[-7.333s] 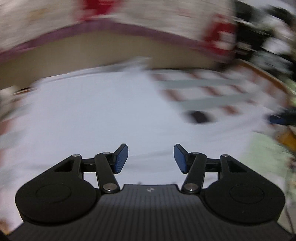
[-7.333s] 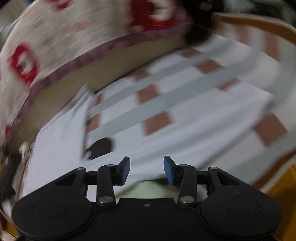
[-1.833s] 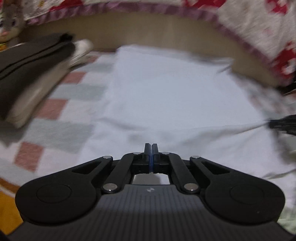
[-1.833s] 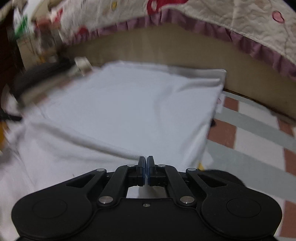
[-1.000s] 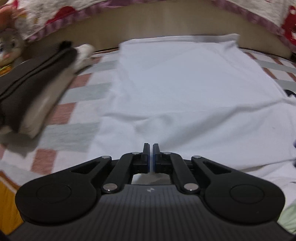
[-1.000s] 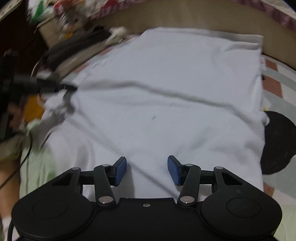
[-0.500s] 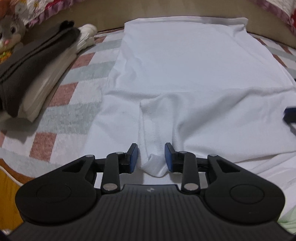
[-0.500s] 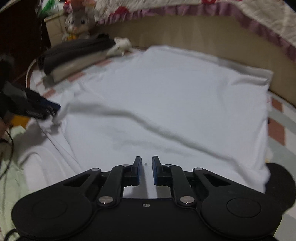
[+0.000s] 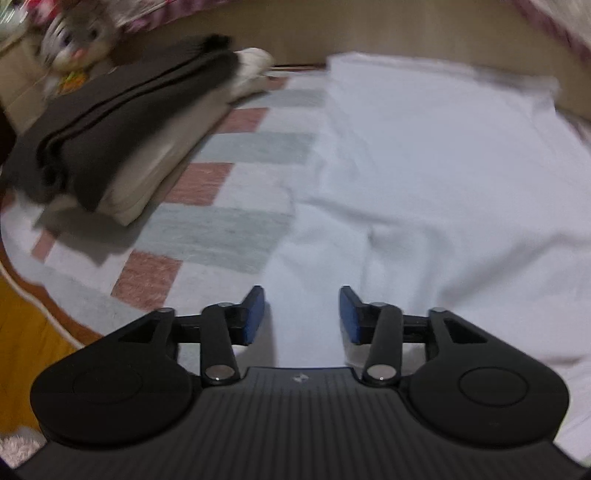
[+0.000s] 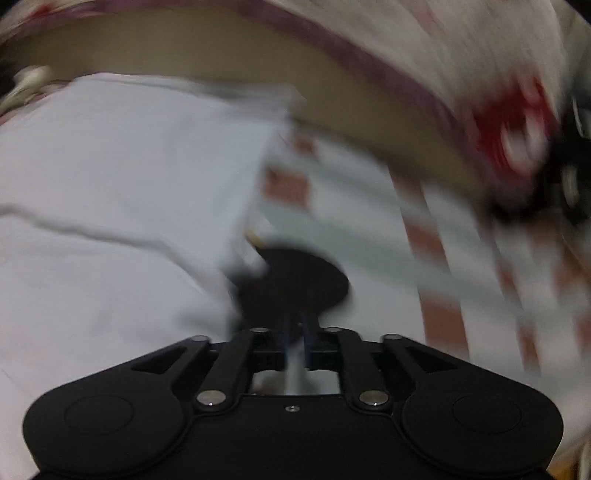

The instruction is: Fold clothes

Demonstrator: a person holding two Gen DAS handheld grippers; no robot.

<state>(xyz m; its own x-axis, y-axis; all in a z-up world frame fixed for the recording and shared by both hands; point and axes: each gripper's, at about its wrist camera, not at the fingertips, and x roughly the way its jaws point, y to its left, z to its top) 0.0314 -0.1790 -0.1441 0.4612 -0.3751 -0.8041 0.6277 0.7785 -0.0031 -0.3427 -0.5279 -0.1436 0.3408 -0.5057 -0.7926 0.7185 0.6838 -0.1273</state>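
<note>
One white garment [image 9: 436, 177], one folded stack [image 9: 110, 147], one rug [image 9: 221, 229], perhaps one plush toy [image 9: 74, 33]

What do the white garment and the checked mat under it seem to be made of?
The white garment: probably a soft knit cloth such as cotton, matt, since it lies limp with shallow creases. The checked mat: probably a short-pile or towelling textile; its pink and grey squares look fuzzy. Blur leaves both uncertain.

- The white garment [image 9: 424, 177] lay spread flat on the checked rug, its near part folded over (a soft crease crossed it).
- A stack of folded dark and cream clothes [image 9: 110, 136] sat well apart, left.
</note>
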